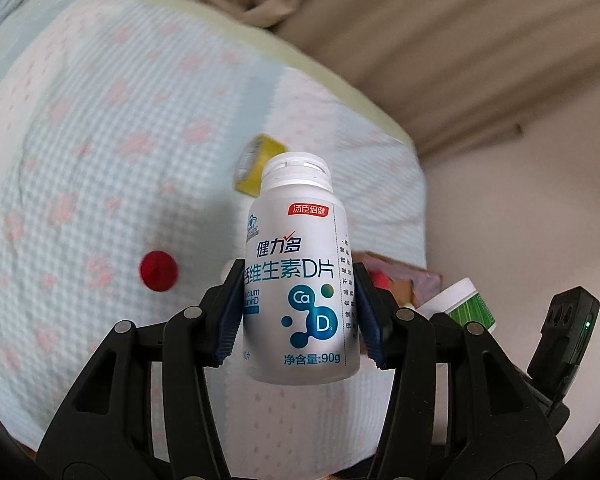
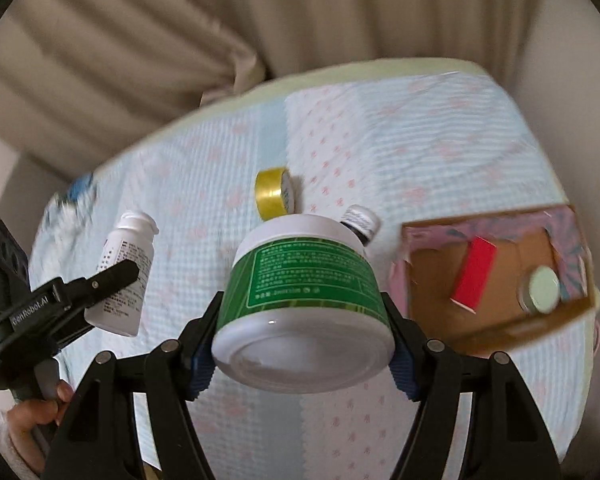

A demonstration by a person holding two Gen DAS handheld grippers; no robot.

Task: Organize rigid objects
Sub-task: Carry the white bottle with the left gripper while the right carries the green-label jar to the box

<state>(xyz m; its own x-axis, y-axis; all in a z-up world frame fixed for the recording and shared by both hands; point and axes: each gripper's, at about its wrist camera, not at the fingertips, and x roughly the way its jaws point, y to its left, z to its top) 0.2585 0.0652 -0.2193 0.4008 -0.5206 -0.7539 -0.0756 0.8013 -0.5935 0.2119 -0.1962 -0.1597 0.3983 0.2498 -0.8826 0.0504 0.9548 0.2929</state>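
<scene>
My left gripper [image 1: 298,312] is shut on a white vitamin D bottle [image 1: 300,280] and holds it upright above the bed; the bottle also shows in the right wrist view [image 2: 124,276]. My right gripper [image 2: 302,340] is shut on a green-labelled white jar [image 2: 304,300], tilted with its base toward the camera; the jar also shows in the left wrist view [image 1: 464,304]. A cardboard box [image 2: 496,320] at the right holds a red packet [image 2: 474,276] and a round white-lidded container [image 2: 542,288].
A yellow tape roll [image 2: 274,194] and a small dark bottle with a white cap [image 2: 362,222] lie on the checked bedsheet [image 2: 420,140]. A red cap [image 1: 159,271] lies on the sheet at left. Beige curtains [image 2: 180,40] hang behind the bed.
</scene>
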